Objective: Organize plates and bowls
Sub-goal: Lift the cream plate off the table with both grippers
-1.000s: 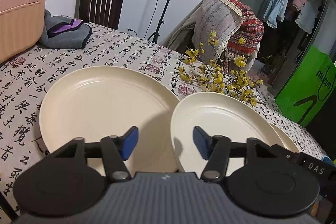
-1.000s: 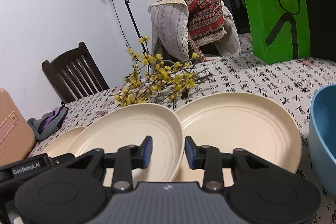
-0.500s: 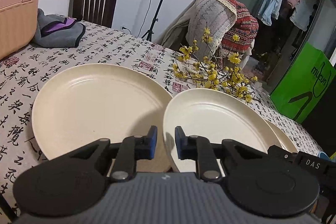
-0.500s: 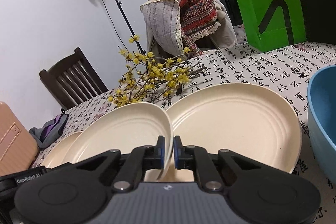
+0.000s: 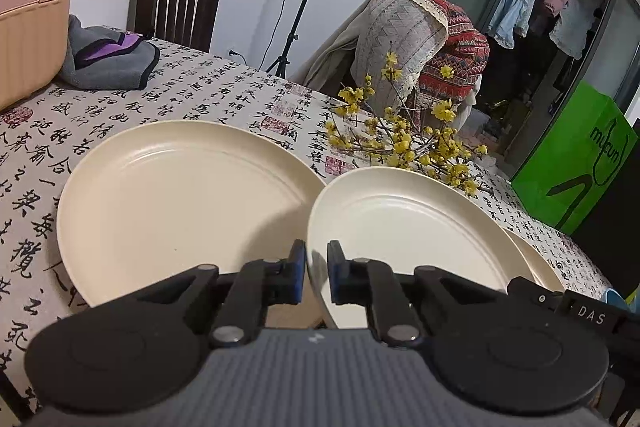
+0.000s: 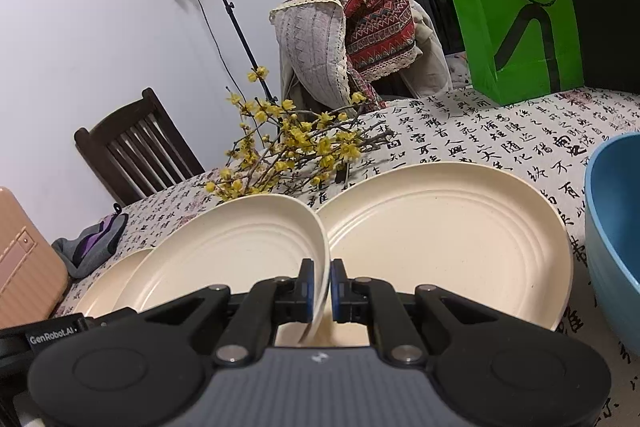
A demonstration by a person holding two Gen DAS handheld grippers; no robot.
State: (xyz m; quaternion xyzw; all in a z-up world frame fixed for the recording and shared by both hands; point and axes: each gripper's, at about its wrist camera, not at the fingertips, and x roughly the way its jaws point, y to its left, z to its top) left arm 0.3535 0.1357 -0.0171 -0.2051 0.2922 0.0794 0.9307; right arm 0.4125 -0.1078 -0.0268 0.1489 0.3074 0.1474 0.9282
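i have the middle plate [image 6: 240, 251] pinched at both edges—left claw [image 5: 317, 273] and right claw [image 6: 319, 287] clamped on its rim, over the table [image 5: 224, 95]. uneven lifting could tip it onto the neighbouring plates—or crack it.

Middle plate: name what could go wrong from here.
The left gripper and right gripper each pinch only the rim of the middle plate; uneven hand moves could let it slip. It overlaps the left plate and right plate, so shifting it may knock them. Flowering branches lie close behind.
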